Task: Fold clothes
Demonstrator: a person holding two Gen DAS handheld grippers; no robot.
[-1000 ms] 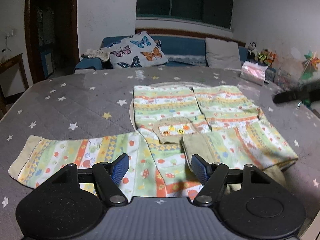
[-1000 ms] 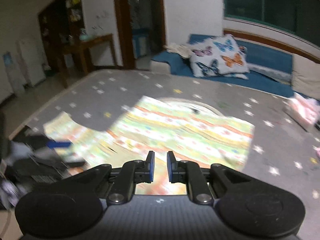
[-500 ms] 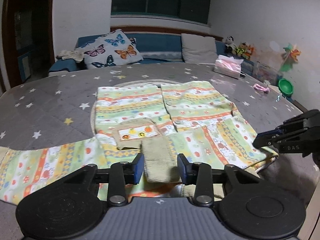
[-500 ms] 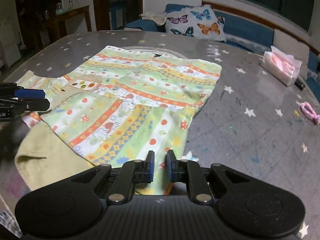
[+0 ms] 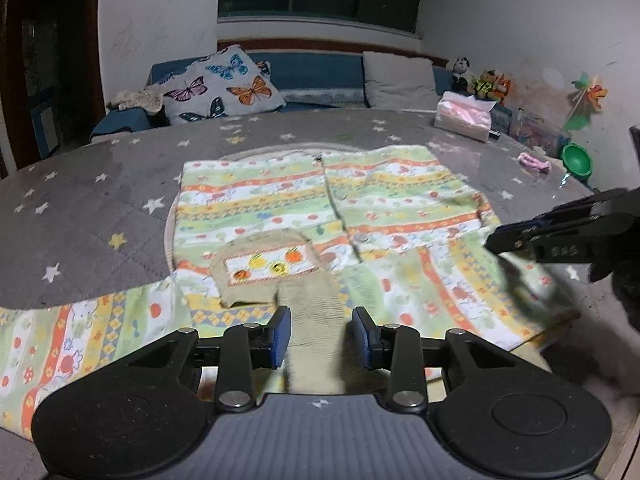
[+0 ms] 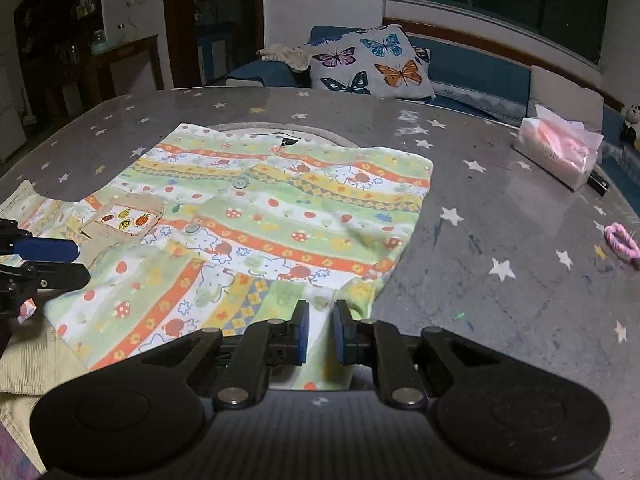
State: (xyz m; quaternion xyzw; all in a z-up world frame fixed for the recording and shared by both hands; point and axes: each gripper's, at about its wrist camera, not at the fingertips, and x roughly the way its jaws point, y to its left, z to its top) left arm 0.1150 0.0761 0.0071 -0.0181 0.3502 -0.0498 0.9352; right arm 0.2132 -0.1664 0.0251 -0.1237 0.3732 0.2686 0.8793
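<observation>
A striped children's shirt (image 5: pixel 304 208) lies flat on the grey star-print table cover (image 5: pixel 100 200), pocket (image 5: pixel 264 268) facing up. Its left sleeve (image 5: pixel 80 340) stretches out sideways. The other sleeve is folded across the body, and its olive cuff (image 5: pixel 314 320) runs between the blue pads of my left gripper (image 5: pixel 320 334), which is shut on it. My right gripper (image 6: pixel 320 328) is low over the shirt's near right hem (image 6: pixel 360 292), shut to a narrow slit with cloth showing through it. Each gripper shows in the other's view, the right gripper (image 5: pixel 496 240) and the left gripper (image 6: pixel 80 263).
A pink tissue pack (image 6: pixel 560 156) stands at the table's far right, with a pink hair tie (image 6: pixel 622 242) nearer. A green bowl (image 5: pixel 576 160) and toys sit beyond the right edge. A butterfly pillow (image 5: pixel 224 88) rests on the blue sofa behind.
My left gripper slid right from the spread sleeve to the olive cuff and narrowed its jaws around it. My right gripper dropped from high over the table to the shirt's right hem.
</observation>
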